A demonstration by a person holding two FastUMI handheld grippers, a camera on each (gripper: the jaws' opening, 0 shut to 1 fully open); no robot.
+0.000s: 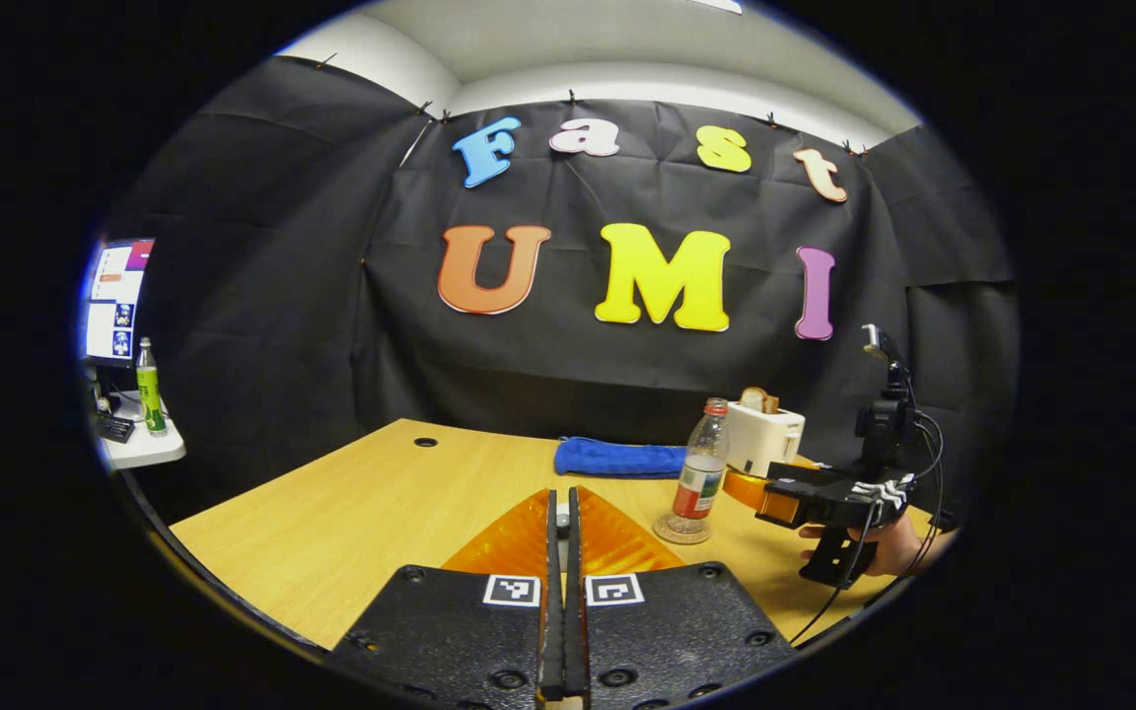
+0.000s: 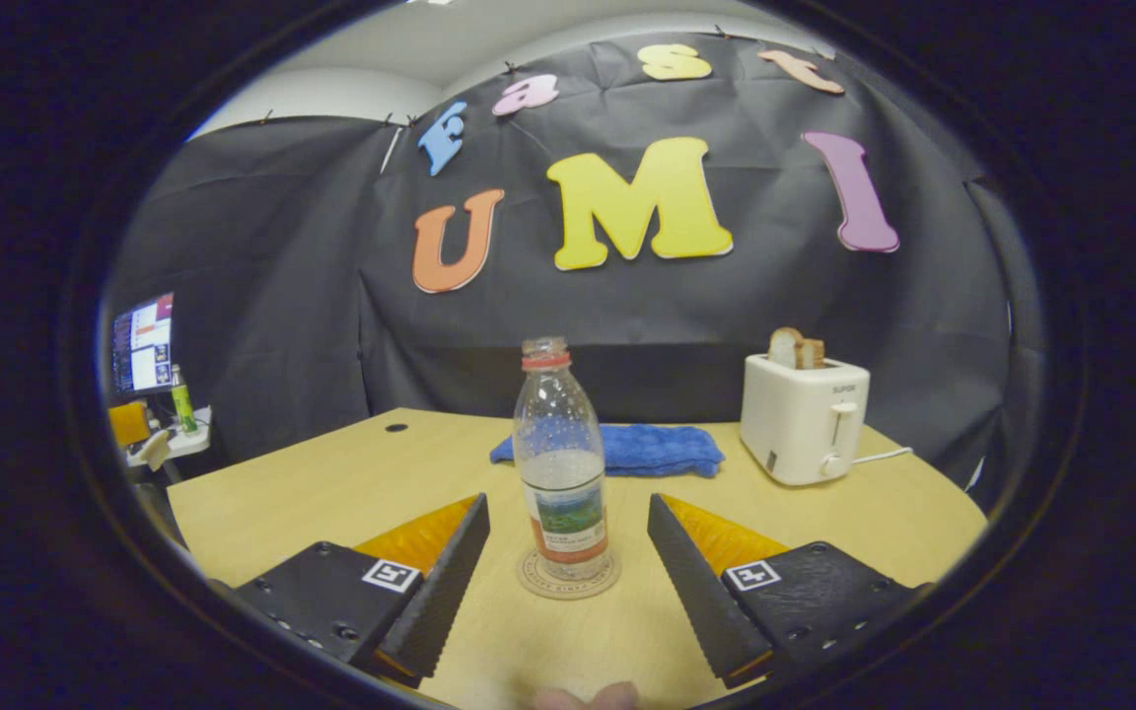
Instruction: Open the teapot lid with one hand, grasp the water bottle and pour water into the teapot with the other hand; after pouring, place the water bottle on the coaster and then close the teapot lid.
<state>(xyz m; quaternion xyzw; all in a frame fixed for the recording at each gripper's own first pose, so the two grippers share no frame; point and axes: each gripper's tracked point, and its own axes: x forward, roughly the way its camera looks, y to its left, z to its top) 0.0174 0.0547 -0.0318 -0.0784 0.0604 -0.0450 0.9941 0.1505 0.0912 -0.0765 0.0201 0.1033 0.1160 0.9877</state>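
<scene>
Right tool (image 2: 568, 552) gapes wide around the coaster-seated water bottle (image 2: 560, 463), untouching; left tool (image 1: 562, 528) closed.

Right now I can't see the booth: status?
Left tool shut on something small. Right tool open, straddling water bottle. Bottle upright on coaster. Nothing between.

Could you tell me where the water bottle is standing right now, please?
The water bottle stands upright on the coaster, centred between the open right gripper fingers, with the blue cloth behind it.
</scene>
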